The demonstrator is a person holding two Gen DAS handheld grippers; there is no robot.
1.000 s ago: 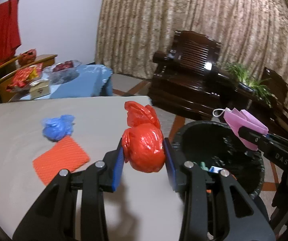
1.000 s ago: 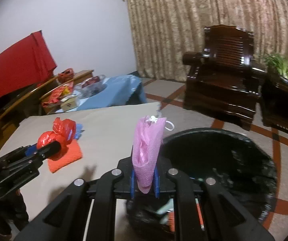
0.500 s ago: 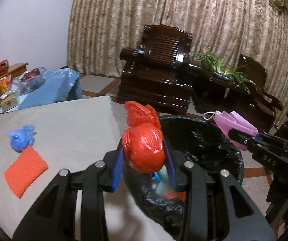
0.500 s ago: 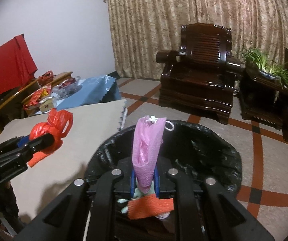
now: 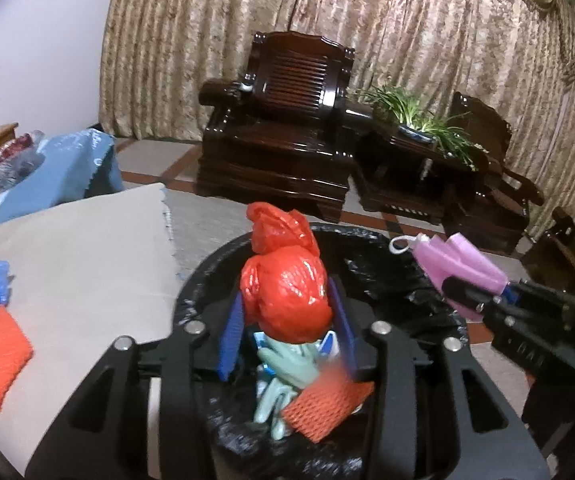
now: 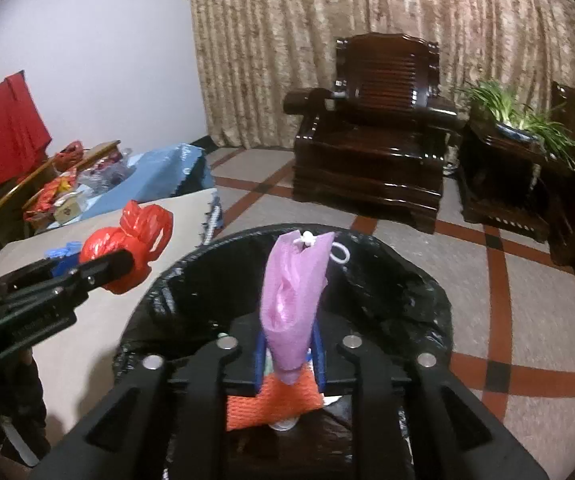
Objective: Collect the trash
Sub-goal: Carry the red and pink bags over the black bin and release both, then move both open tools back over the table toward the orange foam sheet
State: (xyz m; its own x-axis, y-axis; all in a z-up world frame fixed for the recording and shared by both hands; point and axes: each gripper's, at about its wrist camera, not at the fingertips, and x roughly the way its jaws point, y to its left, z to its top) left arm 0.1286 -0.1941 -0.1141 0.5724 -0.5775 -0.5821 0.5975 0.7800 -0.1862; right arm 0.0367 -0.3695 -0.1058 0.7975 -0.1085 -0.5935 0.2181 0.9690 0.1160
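The left gripper and right gripper are hovering over the black-lined round trash bin, jaws just opening: knotted red plastic bag seemingly loose between left pads (right's crumpled pink plastic bag too).

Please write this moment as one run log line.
left gripper: opening, red bag between pads | right gripper: opening, pink bag | both over bin
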